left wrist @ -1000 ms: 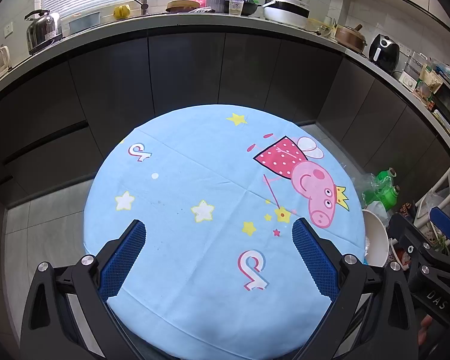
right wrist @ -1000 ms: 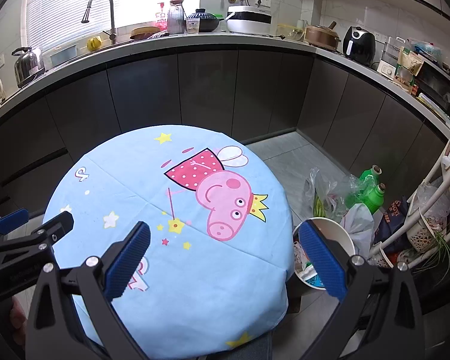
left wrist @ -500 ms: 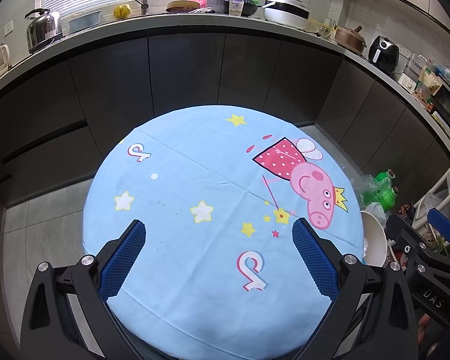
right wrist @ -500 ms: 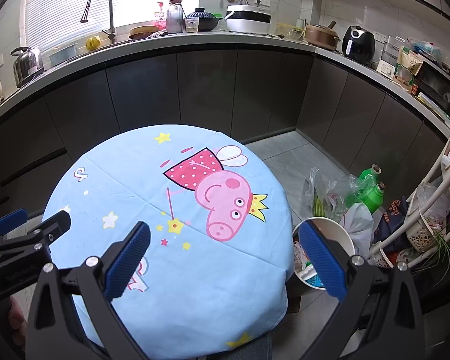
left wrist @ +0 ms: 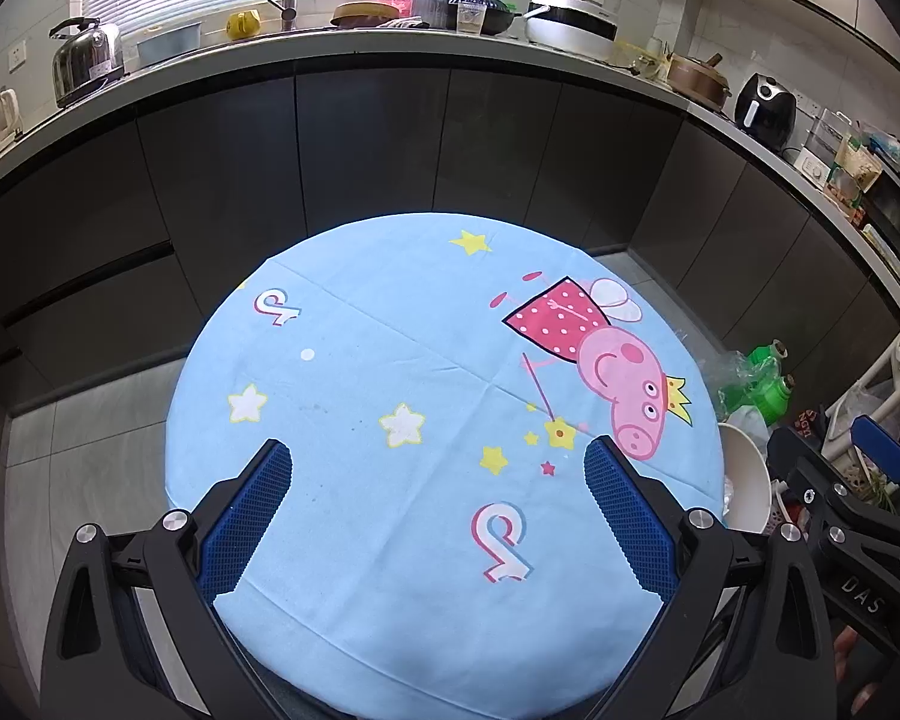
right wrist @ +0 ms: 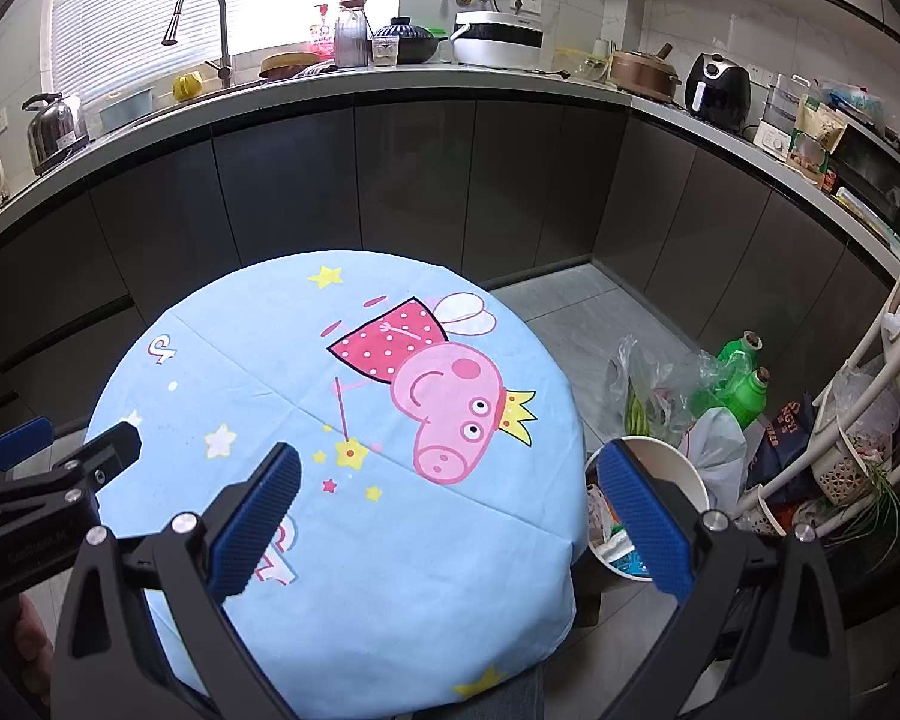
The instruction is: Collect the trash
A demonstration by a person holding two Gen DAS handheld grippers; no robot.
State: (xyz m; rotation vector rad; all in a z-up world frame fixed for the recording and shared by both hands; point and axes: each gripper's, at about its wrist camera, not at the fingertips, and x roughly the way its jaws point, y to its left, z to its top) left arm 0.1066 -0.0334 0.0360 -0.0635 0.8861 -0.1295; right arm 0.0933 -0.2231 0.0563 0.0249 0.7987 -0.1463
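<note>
A round table with a light blue cartoon-pig cloth (left wrist: 390,372) (right wrist: 306,372) fills both views; I see no loose trash on it. A white trash bin (right wrist: 672,468) stands on the floor at the table's right edge, with wrappers inside; its rim shows in the left wrist view (left wrist: 747,480). My left gripper (left wrist: 435,480) is open and empty above the table's near side. My right gripper (right wrist: 450,480) is open and empty above the table's right edge, its right finger over the bin.
Green bottles (right wrist: 738,378) and plastic bags (right wrist: 654,384) lie on the floor behind the bin. A white wire rack (right wrist: 870,396) stands at far right. Dark cabinets under a cluttered counter (right wrist: 450,78) curve round the back.
</note>
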